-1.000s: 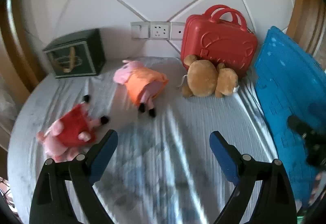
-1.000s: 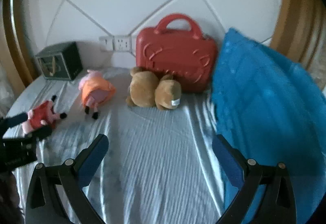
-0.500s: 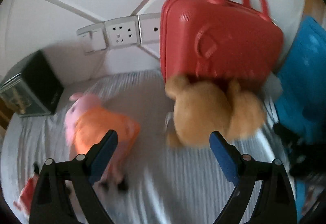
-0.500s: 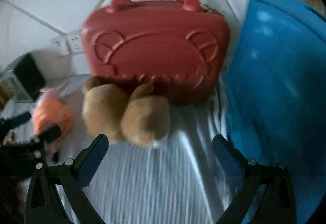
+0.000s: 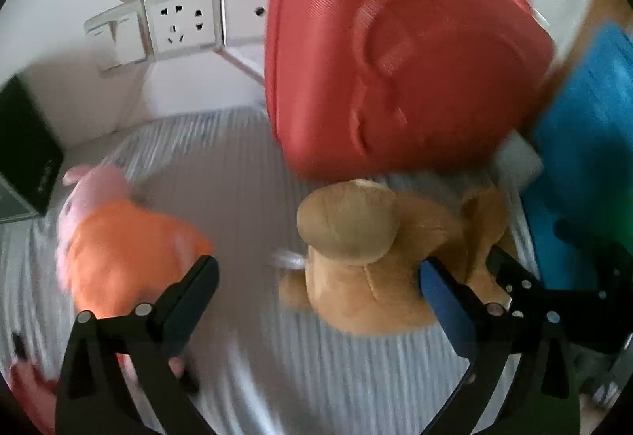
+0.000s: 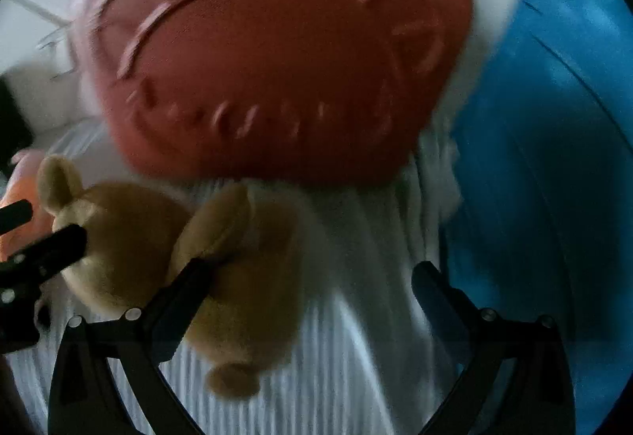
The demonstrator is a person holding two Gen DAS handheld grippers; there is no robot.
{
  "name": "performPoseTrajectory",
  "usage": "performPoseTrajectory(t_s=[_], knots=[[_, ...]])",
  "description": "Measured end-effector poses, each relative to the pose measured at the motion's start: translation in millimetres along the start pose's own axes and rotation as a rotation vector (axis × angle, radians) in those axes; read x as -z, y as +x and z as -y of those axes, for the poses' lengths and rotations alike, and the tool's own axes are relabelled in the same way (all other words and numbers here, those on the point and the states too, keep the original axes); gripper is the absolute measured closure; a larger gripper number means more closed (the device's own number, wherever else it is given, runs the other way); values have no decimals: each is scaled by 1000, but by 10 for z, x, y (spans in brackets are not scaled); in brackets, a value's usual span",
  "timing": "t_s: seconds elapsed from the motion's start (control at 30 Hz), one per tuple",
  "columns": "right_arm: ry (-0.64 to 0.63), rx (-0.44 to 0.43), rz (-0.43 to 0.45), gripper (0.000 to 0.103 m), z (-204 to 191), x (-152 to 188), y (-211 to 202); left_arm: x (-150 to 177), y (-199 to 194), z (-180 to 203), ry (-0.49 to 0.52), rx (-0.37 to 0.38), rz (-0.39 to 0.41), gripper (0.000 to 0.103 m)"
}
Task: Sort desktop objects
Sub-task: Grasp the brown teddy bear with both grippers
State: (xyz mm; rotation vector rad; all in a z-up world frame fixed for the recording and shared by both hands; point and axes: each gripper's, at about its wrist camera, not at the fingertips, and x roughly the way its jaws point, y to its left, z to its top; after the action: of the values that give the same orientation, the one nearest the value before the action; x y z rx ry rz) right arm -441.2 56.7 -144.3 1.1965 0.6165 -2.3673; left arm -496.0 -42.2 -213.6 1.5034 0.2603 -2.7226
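A brown plush bear (image 5: 368, 261) lies on the striped cloth in front of a red hard case (image 5: 395, 59). My left gripper (image 5: 316, 277) is open, its right finger beside the bear's body. A pink pig plush in orange (image 5: 118, 245) lies to the left, partly behind the left finger. In the right wrist view my right gripper (image 6: 308, 277) is open; its left finger overlaps the bear (image 6: 166, 253), below the red case (image 6: 269, 67). The left gripper's finger shows in that view at the left edge.
A blue cushion (image 5: 589, 126) stands at the right, also in the right wrist view (image 6: 554, 158). A dark box (image 5: 23, 158) sits at the far left. Wall sockets (image 5: 178, 23) are behind. A red plush (image 5: 27, 391) lies at the lower left edge.
Both grippers have moved forward, close to the bear and the red case. Both stay open.
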Motion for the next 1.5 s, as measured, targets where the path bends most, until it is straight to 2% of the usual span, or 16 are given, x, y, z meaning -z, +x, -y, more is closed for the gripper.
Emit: performPoseTrajectory(t_s=[0.1, 0.17, 0.23, 0.33, 0.43, 0.57, 0.7, 0.8, 1.0, 1.1, 1.2, 1.27, 1.37, 1.5], knots=[[-26, -93, -65, 0, -49, 481, -117, 417, -173, 129, 91, -49, -60, 0], [-68, -107, -111, 0, -127, 774, -143, 668, -317, 169, 123, -55, -83, 0], [-75, -112, -129, 0, -138, 1005, -239, 845, -531, 193, 124, -32, -76, 0], [-5, -159, -127, 0, -6, 1178, -427, 867, -816, 189, 117, -22, -26, 0], [73, -187, -94, 0, 142, 1126, -625, 770, -773, 190, 120, -61, -17, 0], [107, -207, -64, 0, 194, 933, -748, 816, -411, 210, 146, -49, -114, 0], [122, -247, -67, 0, 143, 749, -545, 816, -157, 214, 130, -58, -137, 0], [119, -264, -74, 0, 100, 664, -470, 768, -168, 213, 115, -26, -122, 0], [132, -302, -68, 0, 122, 574, -377, 638, -495, 268, 160, 1, -43, 0], [131, -310, -101, 0, 79, 553, -271, 559, -322, 318, 175, -9, -90, 0], [100, -269, -155, 0, -7, 549, -46, 581, -3, 357, 169, -31, -156, 0], [111, -292, -189, 0, -5, 583, 91, 602, 116, 354, 148, -2, -167, 0], [125, -313, -178, 0, 10, 598, 118, 626, 198, 379, 141, 1, -155, 0], [131, -367, -216, 0, 27, 642, 170, 718, 324, 368, 116, 7, -205, 4]])
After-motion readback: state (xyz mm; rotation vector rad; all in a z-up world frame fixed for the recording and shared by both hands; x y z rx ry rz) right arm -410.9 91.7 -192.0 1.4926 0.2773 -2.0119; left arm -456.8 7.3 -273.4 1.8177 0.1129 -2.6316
